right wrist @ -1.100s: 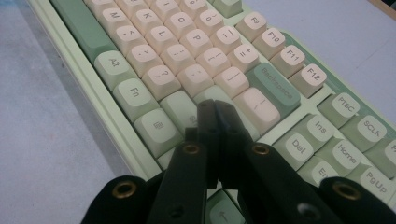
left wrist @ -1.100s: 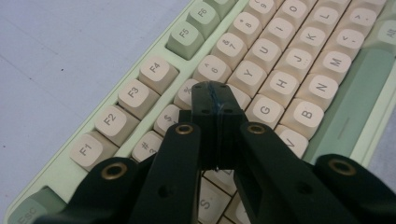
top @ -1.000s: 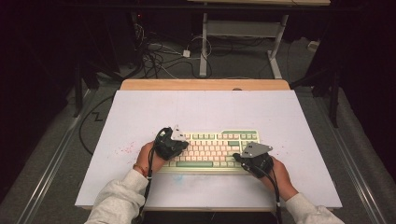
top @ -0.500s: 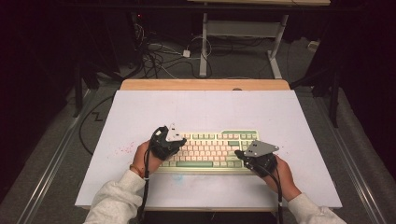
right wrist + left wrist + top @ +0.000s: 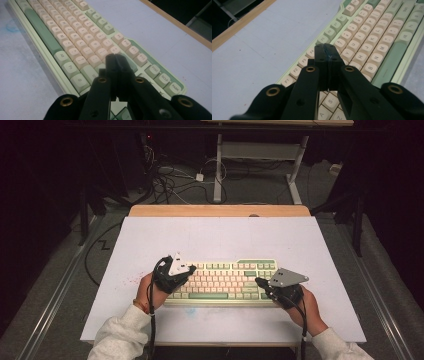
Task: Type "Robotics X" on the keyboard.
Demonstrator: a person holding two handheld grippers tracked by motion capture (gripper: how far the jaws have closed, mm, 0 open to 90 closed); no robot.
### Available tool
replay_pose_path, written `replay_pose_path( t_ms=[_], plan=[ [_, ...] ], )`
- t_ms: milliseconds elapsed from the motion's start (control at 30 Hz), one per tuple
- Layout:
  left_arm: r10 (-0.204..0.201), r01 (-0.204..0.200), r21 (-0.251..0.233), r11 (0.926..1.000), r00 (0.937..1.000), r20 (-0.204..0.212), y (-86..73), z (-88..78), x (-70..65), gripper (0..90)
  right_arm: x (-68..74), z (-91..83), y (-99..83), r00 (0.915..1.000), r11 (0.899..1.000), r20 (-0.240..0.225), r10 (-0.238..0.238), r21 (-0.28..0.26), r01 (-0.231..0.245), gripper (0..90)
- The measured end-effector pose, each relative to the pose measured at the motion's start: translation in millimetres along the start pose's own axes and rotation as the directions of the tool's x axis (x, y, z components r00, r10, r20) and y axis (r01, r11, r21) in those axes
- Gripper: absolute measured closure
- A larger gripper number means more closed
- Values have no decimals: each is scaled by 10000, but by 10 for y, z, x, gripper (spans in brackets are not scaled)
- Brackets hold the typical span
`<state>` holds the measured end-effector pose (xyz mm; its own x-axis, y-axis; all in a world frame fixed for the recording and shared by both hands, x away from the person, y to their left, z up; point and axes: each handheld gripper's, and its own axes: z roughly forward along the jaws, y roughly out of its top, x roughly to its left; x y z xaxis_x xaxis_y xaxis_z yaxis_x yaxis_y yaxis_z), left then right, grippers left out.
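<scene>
A cream and green keyboard (image 5: 225, 281) lies flat near the table's front edge. My left gripper (image 5: 190, 269) hovers over the keyboard's left end, held in a hand. In the left gripper view its jaws are pressed together with nothing between them, and the left gripper (image 5: 327, 48) points across the upper letter rows of the keyboard (image 5: 372, 37). My right gripper (image 5: 260, 282) sits over the keyboard's right end. In the right gripper view the right gripper (image 5: 115, 57) has its jaws shut and empty above the keys of the keyboard (image 5: 75, 37).
The white table top (image 5: 220, 240) has a wooden strip (image 5: 220, 210) along its far edge. Behind it, cables (image 5: 170, 180) lie on the floor by a white desk frame (image 5: 260, 155). Faint red and blue stains mark the table near the keyboard.
My right gripper has slid a little right and toward the front along the keyboard's right end. My left gripper has shifted slightly up over the left keys.
</scene>
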<state>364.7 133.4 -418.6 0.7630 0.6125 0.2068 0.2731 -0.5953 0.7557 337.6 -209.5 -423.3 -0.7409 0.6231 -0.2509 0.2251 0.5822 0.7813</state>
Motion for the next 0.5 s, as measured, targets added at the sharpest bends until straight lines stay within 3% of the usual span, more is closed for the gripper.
replay_pose_path(
  t_ms=[233,433,500],
  plan=[
    [174,-187,-442,9988,9994,-291,-37,-95,-3,874,-24,-48,6,10000,9998,9,76,-164,-76,900],
    [357,-377,-493,9981,9985,-407,-102,-116,3,871,-39,-58,6,9999,9996,23,169,-221,-168,900],
    [413,-432,-524,9977,9984,-378,-132,-120,8,826,-42,-54,7,9998,9996,27,189,-212,-188,900]
  ],
)
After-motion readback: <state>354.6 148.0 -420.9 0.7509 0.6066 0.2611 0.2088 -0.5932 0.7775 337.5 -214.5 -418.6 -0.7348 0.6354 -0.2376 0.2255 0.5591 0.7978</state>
